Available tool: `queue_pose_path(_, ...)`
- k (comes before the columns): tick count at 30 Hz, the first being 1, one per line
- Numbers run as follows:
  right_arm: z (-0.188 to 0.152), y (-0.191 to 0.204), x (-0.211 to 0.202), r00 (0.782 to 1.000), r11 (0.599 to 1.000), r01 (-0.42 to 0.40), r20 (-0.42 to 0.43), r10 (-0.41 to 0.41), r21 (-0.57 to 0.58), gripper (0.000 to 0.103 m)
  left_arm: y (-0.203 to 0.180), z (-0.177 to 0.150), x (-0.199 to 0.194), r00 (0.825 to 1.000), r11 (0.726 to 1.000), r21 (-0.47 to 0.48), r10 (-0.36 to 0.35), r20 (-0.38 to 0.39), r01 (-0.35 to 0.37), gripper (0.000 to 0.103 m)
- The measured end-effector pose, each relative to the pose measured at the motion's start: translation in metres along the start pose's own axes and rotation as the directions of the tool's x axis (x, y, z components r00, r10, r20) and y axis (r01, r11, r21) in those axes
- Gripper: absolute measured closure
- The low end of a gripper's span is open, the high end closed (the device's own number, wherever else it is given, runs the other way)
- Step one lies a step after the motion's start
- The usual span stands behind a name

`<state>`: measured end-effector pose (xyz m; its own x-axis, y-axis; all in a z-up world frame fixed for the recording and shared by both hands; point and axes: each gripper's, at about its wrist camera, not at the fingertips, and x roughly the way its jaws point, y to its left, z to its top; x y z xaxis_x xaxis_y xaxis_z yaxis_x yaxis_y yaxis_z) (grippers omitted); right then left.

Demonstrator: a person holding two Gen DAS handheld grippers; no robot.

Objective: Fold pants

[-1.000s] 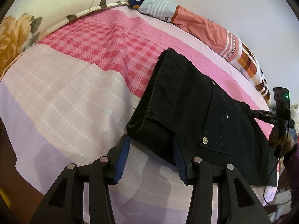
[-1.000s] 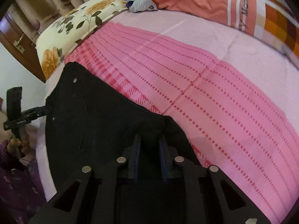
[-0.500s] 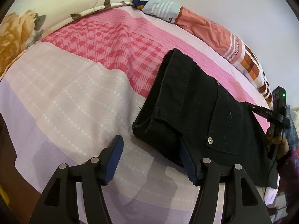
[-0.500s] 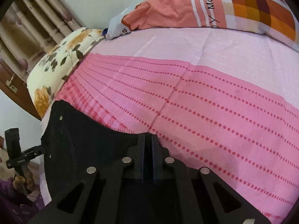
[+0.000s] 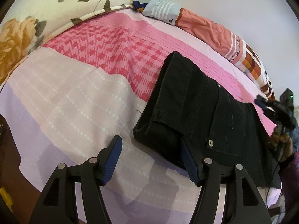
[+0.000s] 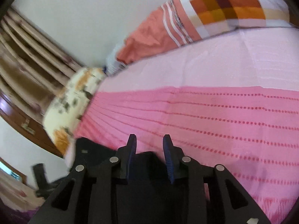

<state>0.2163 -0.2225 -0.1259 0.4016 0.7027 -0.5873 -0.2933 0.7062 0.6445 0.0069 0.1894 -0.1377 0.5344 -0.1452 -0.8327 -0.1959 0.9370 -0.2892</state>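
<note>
Black pants [image 5: 201, 115] lie folded on the pink and lilac bedspread [image 5: 78, 93], right of centre in the left wrist view. My left gripper [image 5: 152, 158] is open and empty just in front of the near folded corner; its right finger sits against the cloth edge. My right gripper [image 6: 149, 155] is open, tilted up off the far end of the pants [image 6: 145, 158], with black cloth below and behind its fingers. It also shows at the right edge of the left wrist view [image 5: 274, 110].
A floral pillow [image 5: 37, 13] lies at the bed's head on the left. A coral and checked pillow [image 5: 214, 29] lies along the wall side. A wooden headboard and curtains [image 6: 28, 71] stand beyond the floral pillow.
My left gripper opened, let go of the pants corner and drew back a little. My right gripper opened off the far end of the pants and tilted upward.
</note>
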Motion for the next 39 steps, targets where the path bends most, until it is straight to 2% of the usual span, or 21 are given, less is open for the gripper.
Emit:
queue_pose_path(3, -0.018, 0.022, -0.025, 0.999, 0.999, -0.037, -0.012, 0.036, -0.037, 0.069, -0.004, 0.003, -0.001, 1.0, 1.0, 0.022, 0.018, 0.02, -0.018, 0.039)
queue_pose_path(6, -0.041, 0.02, -0.06, 0.999, 0.999, -0.033, 0.017, 0.033, -0.004, 0.064, -0.008, 0.006, -0.009, 0.996, 0.997, 0.05, 0.058, 0.07, -0.062, 0.038)
queue_pose_path(9, -0.071, -0.004, -0.121, 0.995, 0.995, -0.008, 0.1, -0.002, 0.096, 0.06, -0.009, 0.012, -0.016, 0.986, 0.99, 0.07, 0.112, 0.121, -0.121, 0.038)
queue_pose_path(12, -0.113, -0.044, -0.202, 0.972, 0.967, 0.043, 0.215, -0.099, 0.25, 0.057, -0.004, 0.021, -0.024, 0.977, 0.987, 0.05, 0.146, 0.155, -0.156, 0.037)
queue_pose_path(15, -0.169, -0.089, -0.293, 0.908, 0.893, 0.076, 0.339, -0.246, 0.444, 0.056, -0.006, 0.025, -0.035, 0.968, 0.983, 0.042, 0.165, 0.191, -0.176, 0.037)
queue_pose_path(18, -0.242, -0.13, -0.376, 0.813, 0.764, 0.094, 0.394, -0.429, 0.638, 0.056, -0.022, 0.025, -0.044, 0.971, 0.987, 0.077, 0.121, 0.206, -0.14, 0.037)
queue_pose_path(19, -0.261, -0.138, -0.392, 0.792, 0.731, 0.086, 0.399, -0.463, 0.677, 0.056, -0.032, 0.023, -0.046, 0.972, 0.987, 0.1, 0.104, 0.212, -0.128, 0.036)
queue_pose_path(21, -0.298, -0.15, -0.415, 0.762, 0.674, 0.059, 0.403, -0.507, 0.736, 0.056, -0.05, 0.019, -0.046, 0.977, 0.984, 0.146, 0.068, 0.202, -0.099, 0.034)
queue_pose_path(24, -0.332, -0.163, -0.425, 0.743, 0.636, -0.005, 0.429, -0.514, 0.772, 0.056, -0.077, 0.014, -0.039, 0.983, 0.977, 0.202, 0.034, 0.18, -0.07, 0.033)
queue_pose_path(27, -0.345, -0.173, -0.425, 0.734, 0.639, -0.074, 0.476, -0.485, 0.766, 0.056, -0.098, 0.009, -0.033, 0.989, 0.97, 0.241, 0.009, 0.15, -0.045, 0.032)
queue_pose_path(30, -0.342, -0.18, -0.415, 0.746, 0.643, -0.074, 0.47, -0.472, 0.763, 0.056, -0.111, 0.005, -0.033, 0.991, 0.97, 0.241, -0.015, 0.134, -0.018, 0.032)
queue_pose_path(33, -0.34, -0.186, -0.411, 0.745, 0.651, -0.093, 0.487, -0.457, 0.753, 0.055, -0.118, 0.002, -0.036, 0.991, 0.969, 0.245, -0.028, 0.134, -0.006, 0.032)
queue_pose_path(36, -0.342, -0.188, -0.403, 0.76, 0.657, -0.117, 0.493, -0.423, 0.745, 0.055, -0.122, -0.001, -0.035, 0.992, 0.967, 0.255, -0.04, 0.116, 0.009, 0.032)
queue_pose_path(39, -0.335, -0.18, -0.393, 0.774, 0.68, -0.08, 0.475, -0.418, 0.729, 0.055, -0.127, -0.004, -0.035, 0.992, 0.963, 0.27, -0.042, 0.115, 0.01, 0.032)
